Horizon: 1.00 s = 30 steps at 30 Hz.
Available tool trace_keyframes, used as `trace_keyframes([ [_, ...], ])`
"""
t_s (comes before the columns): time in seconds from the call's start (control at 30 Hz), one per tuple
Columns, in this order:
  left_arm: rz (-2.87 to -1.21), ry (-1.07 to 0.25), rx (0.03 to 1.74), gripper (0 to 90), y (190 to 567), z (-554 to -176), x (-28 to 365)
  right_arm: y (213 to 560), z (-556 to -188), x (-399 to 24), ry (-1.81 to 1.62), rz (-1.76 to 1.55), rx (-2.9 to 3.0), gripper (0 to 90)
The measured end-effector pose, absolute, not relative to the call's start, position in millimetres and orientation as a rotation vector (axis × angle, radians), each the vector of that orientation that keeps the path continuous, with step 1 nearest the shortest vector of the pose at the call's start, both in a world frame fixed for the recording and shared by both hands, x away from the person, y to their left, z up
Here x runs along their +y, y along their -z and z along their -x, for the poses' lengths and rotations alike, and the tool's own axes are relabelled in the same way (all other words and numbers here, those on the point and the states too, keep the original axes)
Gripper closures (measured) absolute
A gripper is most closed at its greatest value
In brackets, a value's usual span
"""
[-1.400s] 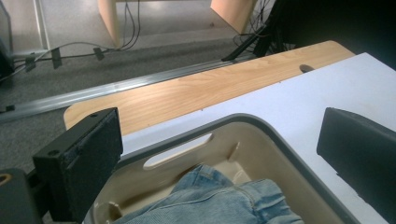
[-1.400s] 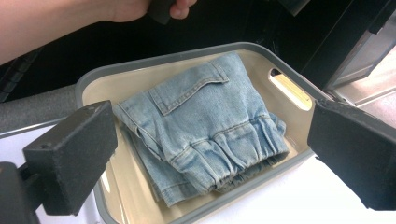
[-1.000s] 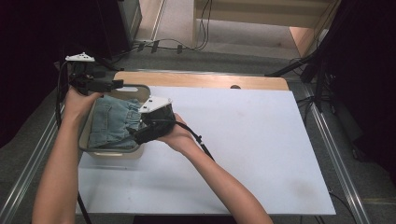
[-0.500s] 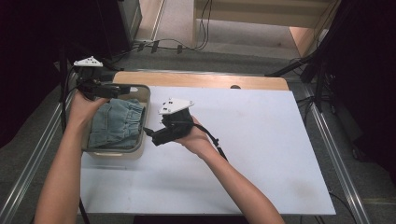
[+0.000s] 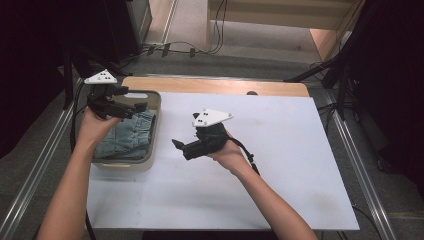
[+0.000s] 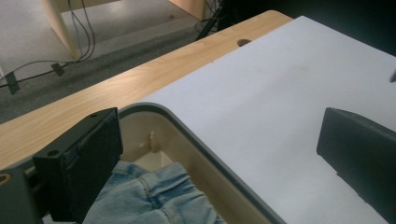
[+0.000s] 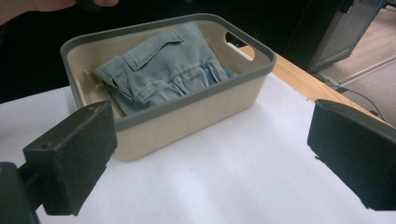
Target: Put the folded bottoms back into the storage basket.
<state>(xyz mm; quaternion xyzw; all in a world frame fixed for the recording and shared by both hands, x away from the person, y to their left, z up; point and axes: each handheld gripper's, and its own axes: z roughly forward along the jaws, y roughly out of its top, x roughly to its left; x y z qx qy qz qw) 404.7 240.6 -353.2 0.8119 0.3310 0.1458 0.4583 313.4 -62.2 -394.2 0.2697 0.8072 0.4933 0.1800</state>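
— Two grippers, both empty: my left gripper (image 5: 131, 106) hangs over the far end of the basket (image 5: 153, 131) with its jaws spread wide, and my right gripper (image 5: 181, 146) sits over the white table (image 5: 280, 165), just right of the basket, jaws also wide apart with nothing between them.

— And the jeans?

— The folded jeans (image 7: 163, 70) lie inside the basket, at the left side of the table. They fill most of its floor, waistband and pocket up, with a strip of bare beige bottom (image 6: 156, 158) showing at the far end.

— So what is the step, as you judge it?

— Pulling clear, I think. To do it well I lift each gripper straight away from the rim (image 7: 187, 100) so no jaw catches the grey edge or drags a fold of denim out. The left one is the risk: its jaw sits right above the cloth.

— Anything else in there?

— Nothing that I can see; the one garment, below the rim.
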Motion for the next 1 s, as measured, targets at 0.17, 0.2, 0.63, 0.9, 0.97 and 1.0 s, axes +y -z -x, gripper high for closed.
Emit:
trace_keyframes([
  [0.17,-2.0,-0.352,0.774,1.0,354,-390,231,398,-307,-77,-1.405,-0.771,2.274,0.5],
  [0.2,-2.009,-0.349,0.766,1.0,355,-389,229,399,-306,-80,-1.404,-0.775,2.274,0.5],
  [0.63,-2.007,-0.352,0.668,1.0,368,-347,201,403,-285,-124,-1.404,-0.786,2.229,0.5],
  [0.9,-1.993,-0.363,0.637,1.0,380,-327,190,406,-271,-154,-1.413,-0.816,2.191,0.5],
  [0.97,-1.988,-0.361,0.635,1.0,385,-325,189,407,-268,-160,-1.396,-0.815,2.189,0.5],
  [1.0,-1.991,-0.357,0.634,1.0,386,-324,189,408,-266,-165,-1.402,-0.82,2.181,0.5],
])
